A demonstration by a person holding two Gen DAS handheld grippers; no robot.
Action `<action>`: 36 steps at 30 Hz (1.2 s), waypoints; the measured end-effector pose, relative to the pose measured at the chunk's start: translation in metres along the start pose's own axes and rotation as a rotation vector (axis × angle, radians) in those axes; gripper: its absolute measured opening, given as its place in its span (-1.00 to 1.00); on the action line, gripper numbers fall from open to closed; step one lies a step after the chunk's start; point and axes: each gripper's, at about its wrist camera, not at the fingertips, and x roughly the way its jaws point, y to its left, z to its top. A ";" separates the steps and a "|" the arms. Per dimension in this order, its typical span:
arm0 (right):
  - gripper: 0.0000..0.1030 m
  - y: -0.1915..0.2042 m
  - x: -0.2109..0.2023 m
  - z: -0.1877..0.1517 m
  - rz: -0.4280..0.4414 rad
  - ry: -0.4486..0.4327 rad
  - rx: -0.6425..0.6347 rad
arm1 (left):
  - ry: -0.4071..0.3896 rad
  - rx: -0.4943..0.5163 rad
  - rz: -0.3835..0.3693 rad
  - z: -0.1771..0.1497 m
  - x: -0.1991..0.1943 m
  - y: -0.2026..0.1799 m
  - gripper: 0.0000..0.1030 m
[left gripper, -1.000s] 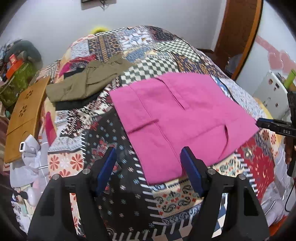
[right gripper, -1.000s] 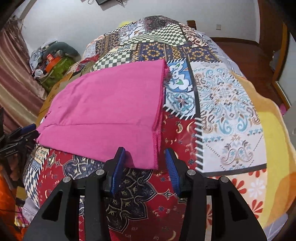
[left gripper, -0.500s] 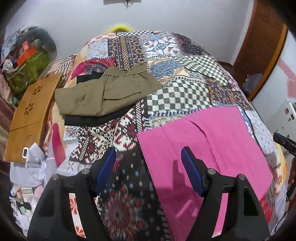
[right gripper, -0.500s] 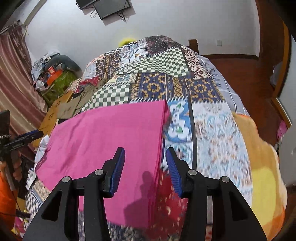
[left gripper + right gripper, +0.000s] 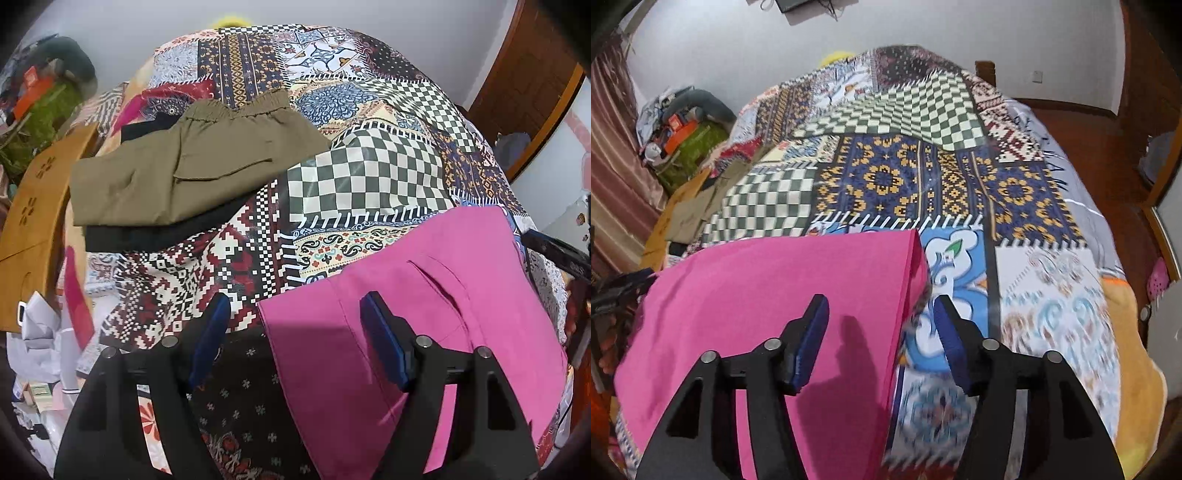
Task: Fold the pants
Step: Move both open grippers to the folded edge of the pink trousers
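Folded pink pants (image 5: 436,306) lie flat on the patchwork quilt (image 5: 351,177). My left gripper (image 5: 295,306) hovers over their left corner. Its jaws are opening, and the pads touch nothing, with only the corner showing below the gap. In the right wrist view the pink pants (image 5: 768,295) fill the lower left. My right gripper (image 5: 881,302) hangs above their right edge. Its jaws are opening too, with the cloth edge beneath the gap and no pad on it. The right gripper's tip (image 5: 554,251) shows at the far right of the left wrist view.
Folded olive pants (image 5: 192,166) rest on a black garment (image 5: 155,232) at the quilt's far left. A wooden board (image 5: 33,221) leans beside the bed, with bags and clutter (image 5: 683,136) against the wall. A wooden door (image 5: 532,74) stands to the right.
Both grippers have travelled forward from the pants' near edge toward their far corners, the left one also sideways to the left. The right jaws stand wider than before.
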 end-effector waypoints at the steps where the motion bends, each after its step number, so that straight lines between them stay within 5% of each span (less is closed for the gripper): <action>1: 0.07 -0.002 0.006 0.005 0.003 0.005 -0.002 | -0.001 -0.007 -0.003 0.000 0.001 0.001 0.51; 6: 0.07 -0.012 0.046 0.019 0.031 0.070 0.027 | 0.000 -0.040 -0.037 -0.004 0.006 0.007 0.52; 8: -0.08 -0.011 0.057 0.018 0.048 0.099 0.009 | -0.019 -0.038 -0.023 -0.007 0.004 0.007 0.52; 14: -0.55 0.003 0.061 0.013 0.037 0.070 -0.064 | -0.086 -0.003 0.106 -0.016 -0.003 -0.004 0.52; 22: -0.60 0.011 0.068 0.017 -0.047 0.088 -0.126 | -0.094 -0.025 0.184 -0.017 -0.007 0.002 0.51; 24: -0.60 0.012 0.067 0.019 -0.082 0.105 -0.138 | -0.095 -0.014 0.298 -0.017 -0.011 0.004 0.34; 29: -0.59 0.008 0.052 0.029 -0.151 0.133 -0.143 | -0.091 -0.070 0.208 -0.016 -0.036 0.025 0.34; 33: -0.57 0.017 0.015 0.036 -0.106 0.063 -0.108 | -0.130 -0.049 0.184 -0.009 -0.058 0.018 0.34; 36: -0.32 0.033 -0.010 0.040 -0.046 0.014 -0.110 | -0.144 -0.016 0.128 -0.001 -0.067 0.004 0.34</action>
